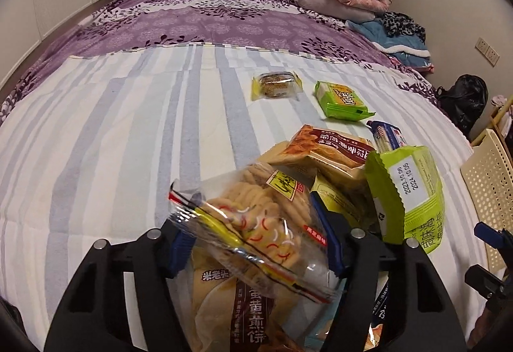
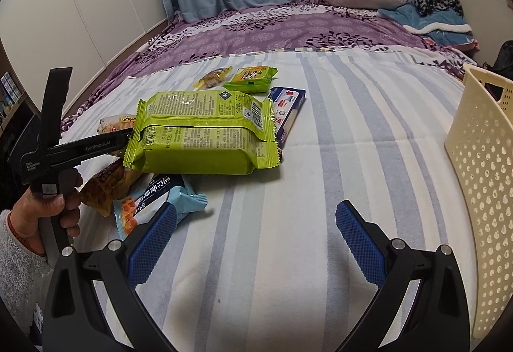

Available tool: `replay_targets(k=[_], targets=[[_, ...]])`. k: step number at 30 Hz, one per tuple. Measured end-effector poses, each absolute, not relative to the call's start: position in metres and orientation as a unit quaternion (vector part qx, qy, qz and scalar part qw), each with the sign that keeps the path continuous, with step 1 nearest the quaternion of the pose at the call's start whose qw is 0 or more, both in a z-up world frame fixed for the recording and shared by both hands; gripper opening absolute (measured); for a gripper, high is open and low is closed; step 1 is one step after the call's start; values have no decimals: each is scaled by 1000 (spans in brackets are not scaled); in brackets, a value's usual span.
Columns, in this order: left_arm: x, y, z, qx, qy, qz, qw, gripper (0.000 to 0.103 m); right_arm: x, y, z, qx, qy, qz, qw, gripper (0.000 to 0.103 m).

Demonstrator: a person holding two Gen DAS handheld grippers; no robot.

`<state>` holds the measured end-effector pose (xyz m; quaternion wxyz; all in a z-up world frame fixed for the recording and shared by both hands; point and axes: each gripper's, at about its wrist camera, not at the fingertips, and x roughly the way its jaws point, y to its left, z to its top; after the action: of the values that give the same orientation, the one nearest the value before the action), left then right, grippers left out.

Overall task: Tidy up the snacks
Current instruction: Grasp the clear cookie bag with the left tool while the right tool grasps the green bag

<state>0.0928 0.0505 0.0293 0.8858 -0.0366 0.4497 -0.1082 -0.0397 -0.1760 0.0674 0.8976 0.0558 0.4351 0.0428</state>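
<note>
Snacks were almost all unsorted on the blue-and-white striped bed sheet (image 2: pixel 320 134), and the cream perforated plastic basket (image 2: pixel 481 191) at the right edge of the right wrist view showed nothing inside it that could be made out (its interior was mostly hidden). In the lower middle of the left wrist view, the left gripper (image 1: pixel 253 251) had its blue pads pressed on a clear crinkly bag of pale finger biscuits (image 1: pixel 256 217), which sat atop the heap of packets. Around it lay a tan packet of fried sticks (image 1: pixel 330 150), a large lime-green foil packet (image 2: pixel 205 134) and a blue-and-white biscuit sleeve (image 2: pixel 288 114). Farther up the frame, well apart from the heap, were a small yellow-edged clear-wrapped cake (image 1: pixel 277 86) and a small green cracker packet (image 1: pixel 341 100). The right gripper (image 2: pixel 256 243) stood wide open over bare sheet at the bottom of its own view, gripping nothing, with a light-blue snack packet (image 2: pixel 154 201) just beside its left finger. Judged from this, the sorting had barely begun: one bag was in hand and every other packet still waited to reach the basket.
</note>
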Motion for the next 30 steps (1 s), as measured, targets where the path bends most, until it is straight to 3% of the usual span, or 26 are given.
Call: replay_targets(k=[9, 23, 30], targets=[[77, 67, 53, -41, 425, -90, 900, 66, -20, -176, 63, 114, 458, 72, 879, 98], [56, 104, 89, -67, 392, -76, 914, 66, 57, -168, 43, 321, 503, 125, 793, 98], [48, 114, 85, -75, 394, -79, 913, 66, 104, -158, 48, 271, 512, 79, 812, 98]])
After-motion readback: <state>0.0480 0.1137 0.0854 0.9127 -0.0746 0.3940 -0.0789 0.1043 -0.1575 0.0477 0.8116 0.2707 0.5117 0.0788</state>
